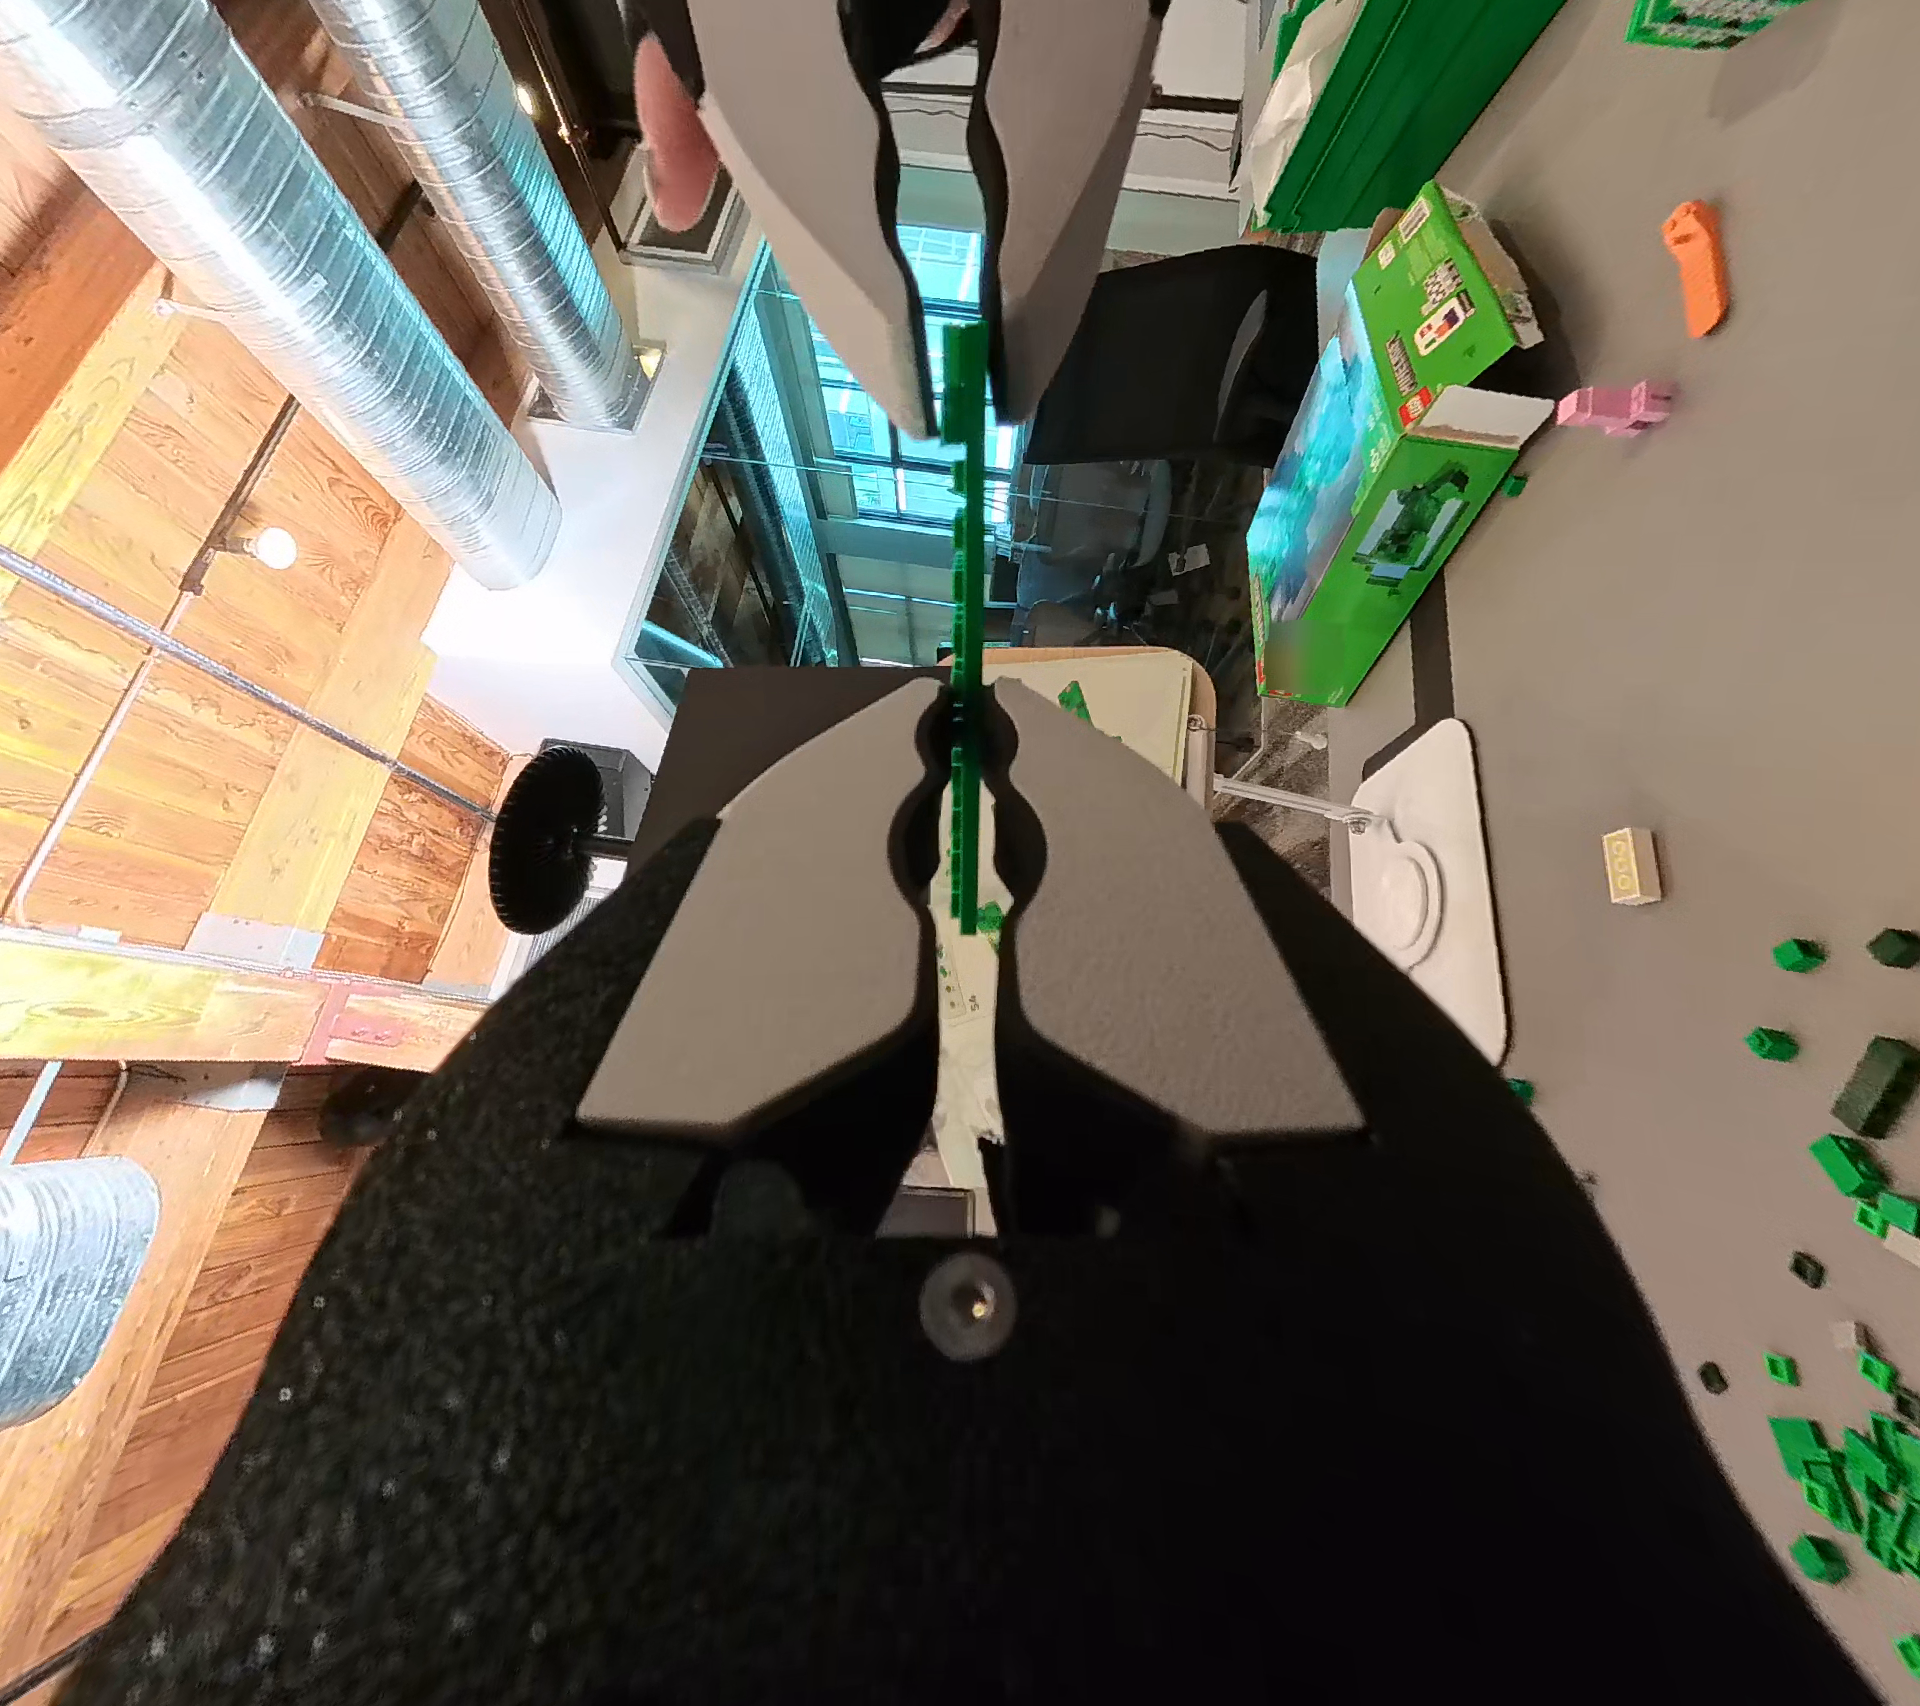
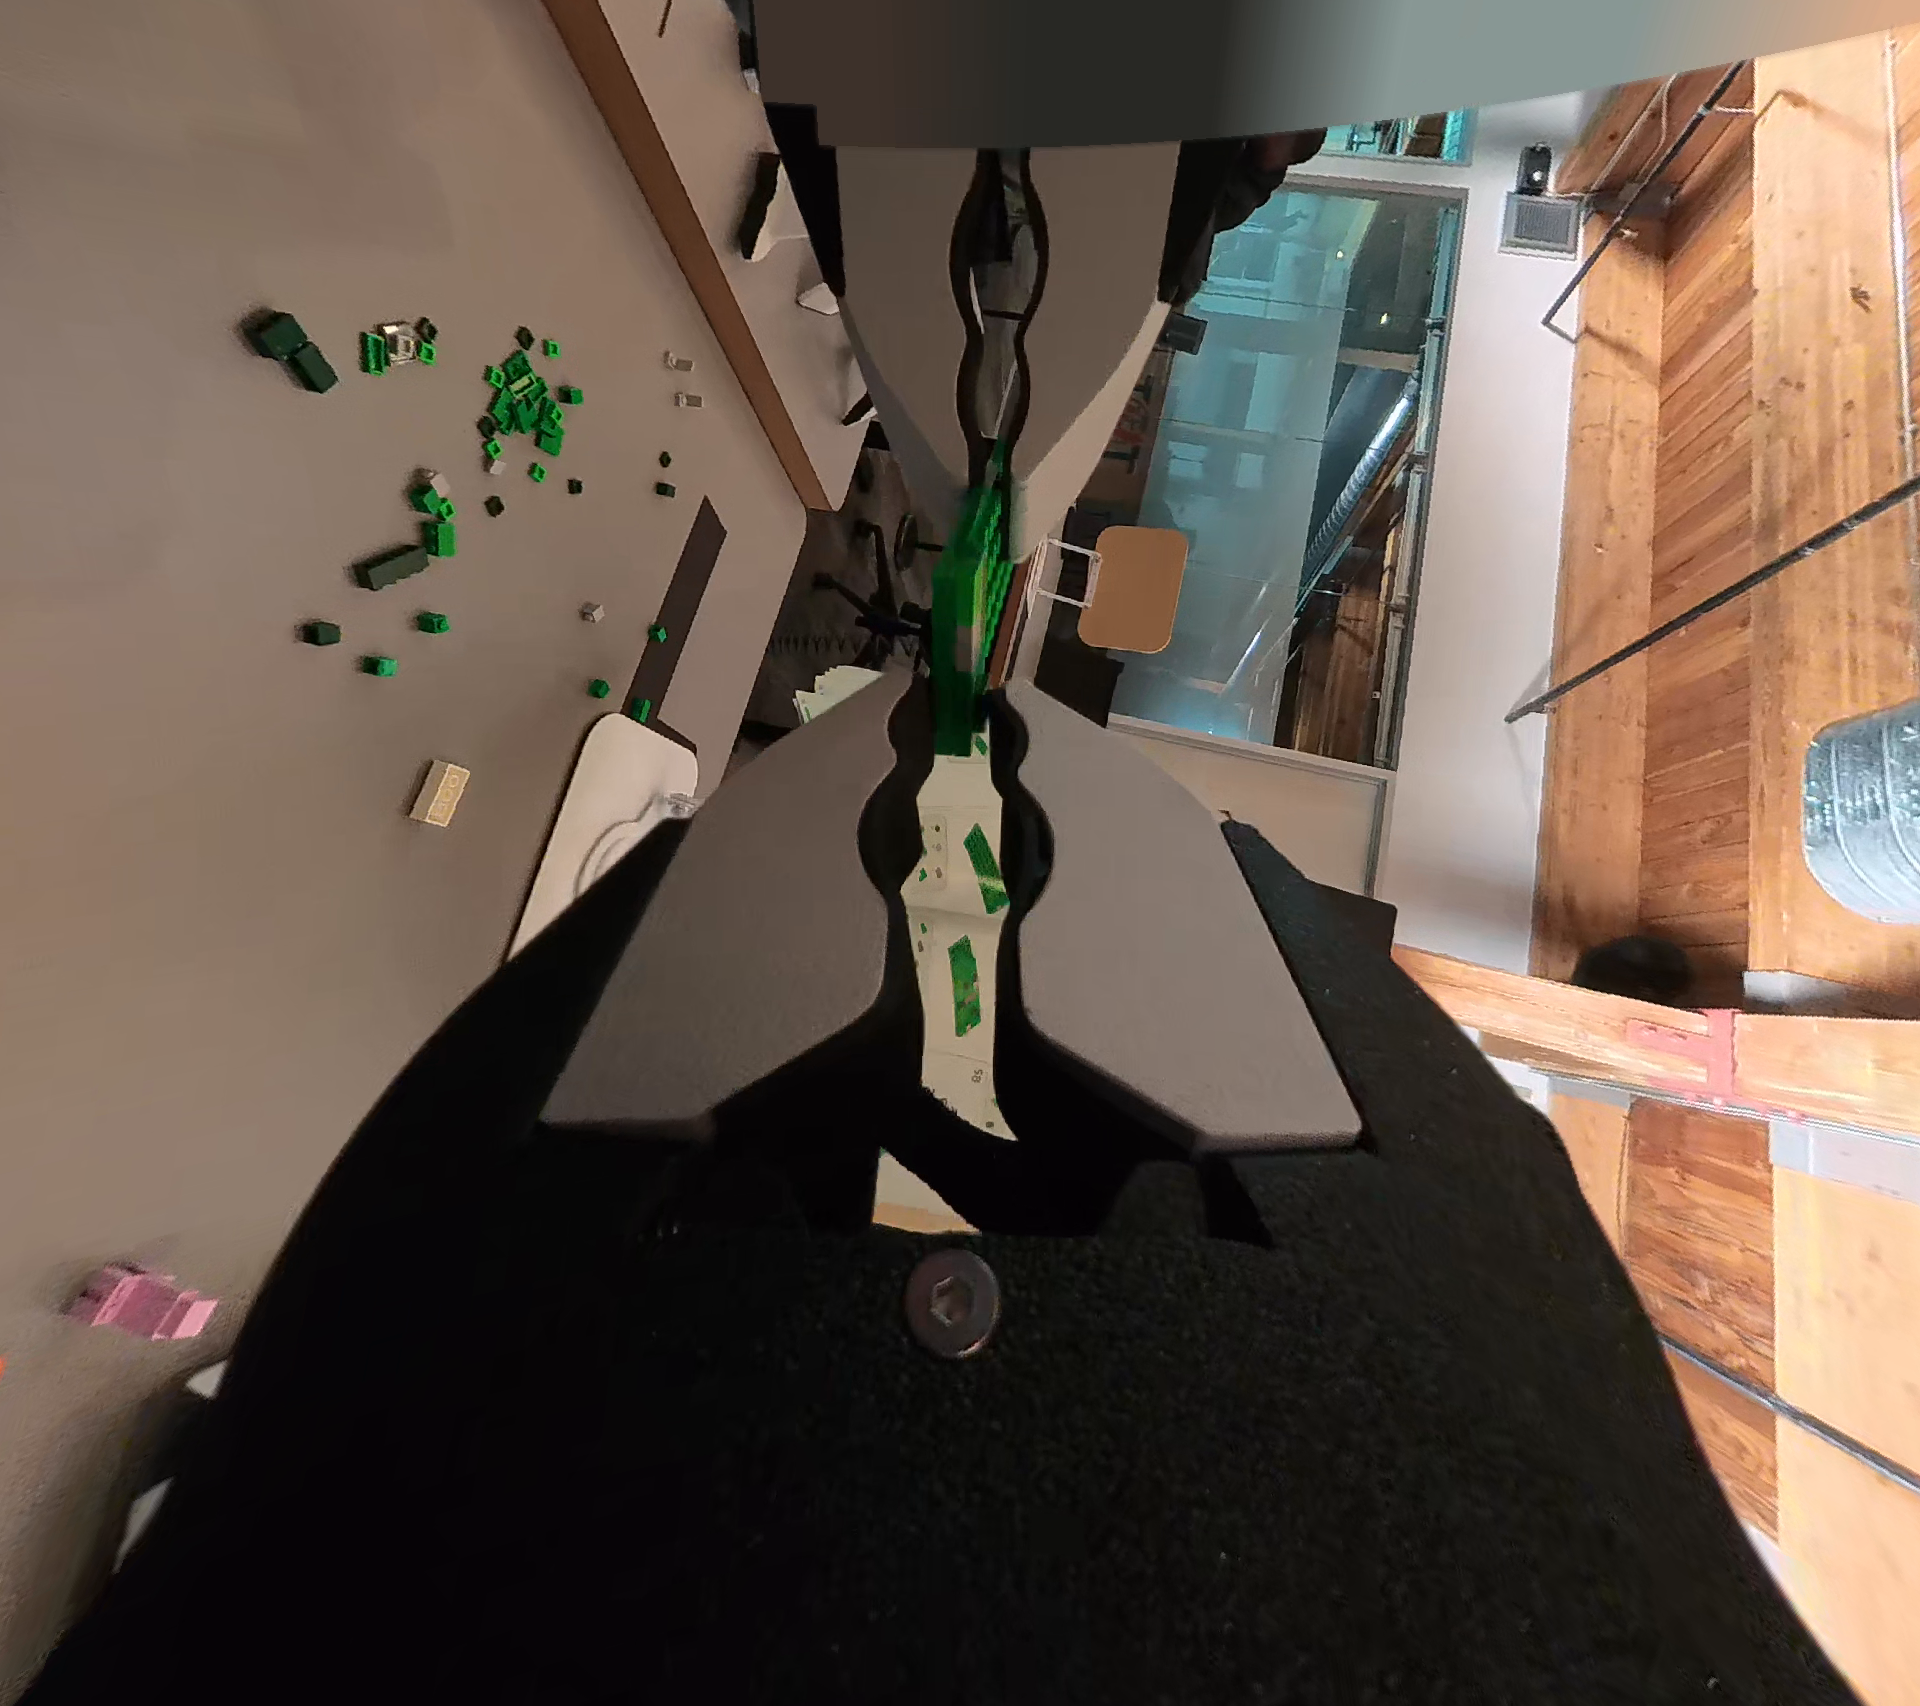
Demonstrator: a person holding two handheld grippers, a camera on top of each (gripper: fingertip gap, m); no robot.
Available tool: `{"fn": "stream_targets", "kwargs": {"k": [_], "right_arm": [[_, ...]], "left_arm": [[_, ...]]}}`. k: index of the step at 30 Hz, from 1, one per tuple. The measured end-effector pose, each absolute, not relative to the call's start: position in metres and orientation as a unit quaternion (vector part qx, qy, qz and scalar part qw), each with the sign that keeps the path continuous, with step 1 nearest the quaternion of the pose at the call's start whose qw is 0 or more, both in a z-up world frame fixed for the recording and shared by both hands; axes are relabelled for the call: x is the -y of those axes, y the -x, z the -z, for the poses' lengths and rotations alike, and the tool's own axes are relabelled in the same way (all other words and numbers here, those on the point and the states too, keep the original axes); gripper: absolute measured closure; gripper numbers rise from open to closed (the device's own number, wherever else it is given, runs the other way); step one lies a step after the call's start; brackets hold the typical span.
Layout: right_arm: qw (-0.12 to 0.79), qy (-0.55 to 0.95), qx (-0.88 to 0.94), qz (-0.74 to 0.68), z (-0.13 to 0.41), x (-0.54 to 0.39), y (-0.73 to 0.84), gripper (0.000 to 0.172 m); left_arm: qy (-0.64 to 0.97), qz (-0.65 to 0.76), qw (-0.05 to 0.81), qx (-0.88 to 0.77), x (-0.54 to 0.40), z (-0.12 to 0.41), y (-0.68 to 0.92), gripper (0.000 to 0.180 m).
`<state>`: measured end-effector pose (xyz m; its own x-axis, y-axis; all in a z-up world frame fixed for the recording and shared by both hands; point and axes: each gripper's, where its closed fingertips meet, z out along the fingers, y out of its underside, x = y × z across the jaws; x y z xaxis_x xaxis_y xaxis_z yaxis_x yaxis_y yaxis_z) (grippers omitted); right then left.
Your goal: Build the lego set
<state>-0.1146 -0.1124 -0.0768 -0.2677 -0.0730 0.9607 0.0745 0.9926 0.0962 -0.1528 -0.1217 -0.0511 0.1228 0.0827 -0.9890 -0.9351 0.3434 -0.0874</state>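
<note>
Both grippers were clamped nearly closed on 1 green brick plate held edge-on above the table, the left gripper at 6 o'clock, the right gripper at 12.

Lighting on my feeds: bright daylight, glare off the windows and ceiling bulb; fisheye-bent edges; right view motion-blurred.

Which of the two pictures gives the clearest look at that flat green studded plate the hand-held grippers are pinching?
The left wrist view: the green plate appears sharp, edge-on, spanning from one hand-held gripper to the other. The right wrist view shows a little of its studded face, but blurred.
</note>
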Motion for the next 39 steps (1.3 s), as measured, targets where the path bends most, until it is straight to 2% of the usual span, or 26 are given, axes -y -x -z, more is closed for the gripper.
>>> {"fn": "stream_targets", "kwargs": {"k": [6,13,17,18,20,23,28,34,39], "right_arm": [[0.584,-0.006,0.808,0.080,0.077,0.112,0.113,0.162],[0.603,-0.043,0.788,0.114,0.070,0.112,0.111,0.165],[0.615,-0.022,0.783,0.087,0.072,0.110,0.112,0.164],[0.625,-0.012,0.777,0.073,0.070,0.108,0.111,0.161],[0.639,0.044,0.765,0.056,0.063,0.093,0.103,0.136],[0.666,0.145,0.730,-0.049,0.056,0.067,0.082,0.137],[0.642,0.331,0.632,-0.280,0.123,0.010,0.076,0.142],[0.648,0.439,0.540,-0.310,0.222,-0.064,0.110,0.152],[0.650,0.477,0.490,-0.332,0.261,-0.088,0.127,0.155]], "left_arm": [[0.397,-0.425,0.618,-0.530,0.121,0.052,0.150,0.177],[0.399,-0.413,0.623,-0.531,0.124,0.052,0.148,0.177],[0.400,-0.415,0.623,-0.530,0.118,0.053,0.145,0.177],[0.399,-0.412,0.626,-0.528,0.117,0.053,0.144,0.177],[0.406,-0.415,0.616,-0.532,0.113,0.056,0.145,0.177],[0.446,-0.399,0.599,-0.531,0.098,0.067,0.150,0.176],[0.560,-0.343,0.579,-0.484,0.052,0.122,0.149,0.177],[0.687,-0.367,0.462,-0.425,0.030,0.240,0.154,0.176],[0.742,-0.379,0.391,-0.390,0.036,0.294,0.165,0.176]]}}
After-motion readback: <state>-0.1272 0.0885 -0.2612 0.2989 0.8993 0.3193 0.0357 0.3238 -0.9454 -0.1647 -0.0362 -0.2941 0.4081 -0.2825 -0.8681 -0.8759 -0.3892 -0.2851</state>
